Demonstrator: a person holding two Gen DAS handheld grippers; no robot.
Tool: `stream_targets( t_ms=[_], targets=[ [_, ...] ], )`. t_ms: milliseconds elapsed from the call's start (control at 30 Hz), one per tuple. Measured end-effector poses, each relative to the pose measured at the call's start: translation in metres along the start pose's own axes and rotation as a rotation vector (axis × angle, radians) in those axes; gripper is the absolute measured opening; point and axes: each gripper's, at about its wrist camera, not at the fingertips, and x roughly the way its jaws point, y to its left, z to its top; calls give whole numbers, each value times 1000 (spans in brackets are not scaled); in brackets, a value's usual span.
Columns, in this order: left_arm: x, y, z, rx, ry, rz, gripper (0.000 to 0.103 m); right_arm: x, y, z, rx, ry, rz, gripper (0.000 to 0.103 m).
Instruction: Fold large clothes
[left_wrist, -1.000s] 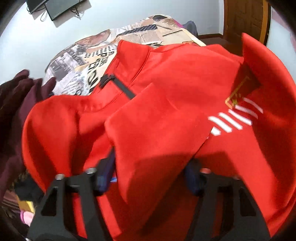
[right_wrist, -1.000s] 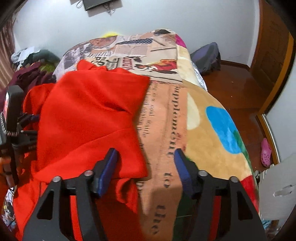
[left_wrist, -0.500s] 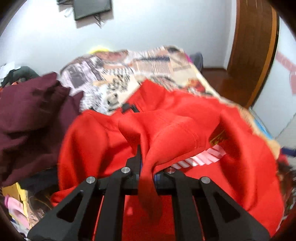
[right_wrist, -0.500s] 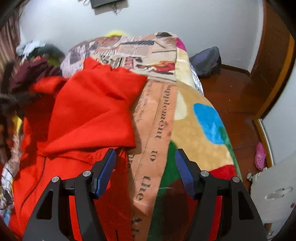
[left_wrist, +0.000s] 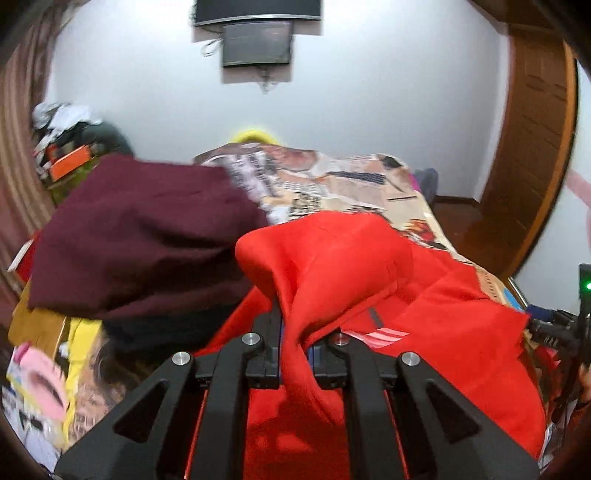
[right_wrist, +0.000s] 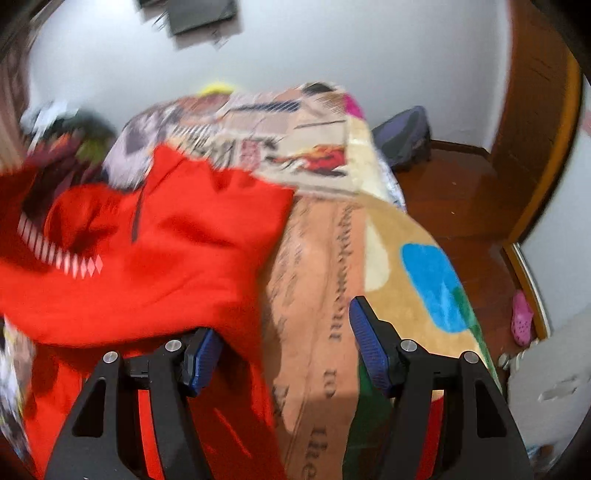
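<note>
Only L claw (left_wrist: 295, 354) grips jacket (left_wrist: 369, 266), R claw (right_wrist: 288, 350) agape

bed blanket (right_wrist: 332, 280) printed "to" and "the", other lettering blurred

Bare printed bedspread (right_wrist: 332, 258) seen ahead of wide-parted right gripper (right_wrist: 286, 354), path unobstructed there. Left half of bed blocked by red garment (right_wrist: 155, 258). Left gripper (left_wrist: 295, 354) hemmed by bunched red cloth; maroon clothing heap (left_wrist: 140, 236) piled close at left.
</note>
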Motion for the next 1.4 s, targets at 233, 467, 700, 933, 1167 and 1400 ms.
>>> stream_targets(
  t_ms=[233, 467, 700, 933, 1167, 1400],
  targets=[
    [19, 34, -55, -57, 142, 98, 16, -5, -16, -12, 79, 7, -4, 62],
    [56, 71, -129, -127, 401, 177, 32, -5, -24, -29, 52, 94, 13, 64],
    [59, 80, -152, -112, 475, 197, 33, -28, -27, -26, 15, 111, 23, 64],
    [30, 66, -96, -48, 304, 164, 50, -52, -12, -1, -28, 35, 66, 64],
    [40, 49, -46, 28, 202, 86, 52, -38, 23, 39, -90, 10, 155, 65],
    [67, 31, -24, 59, 179, 55, 52, 1, 72, 75, -230, 37, 214, 65]
  ],
)
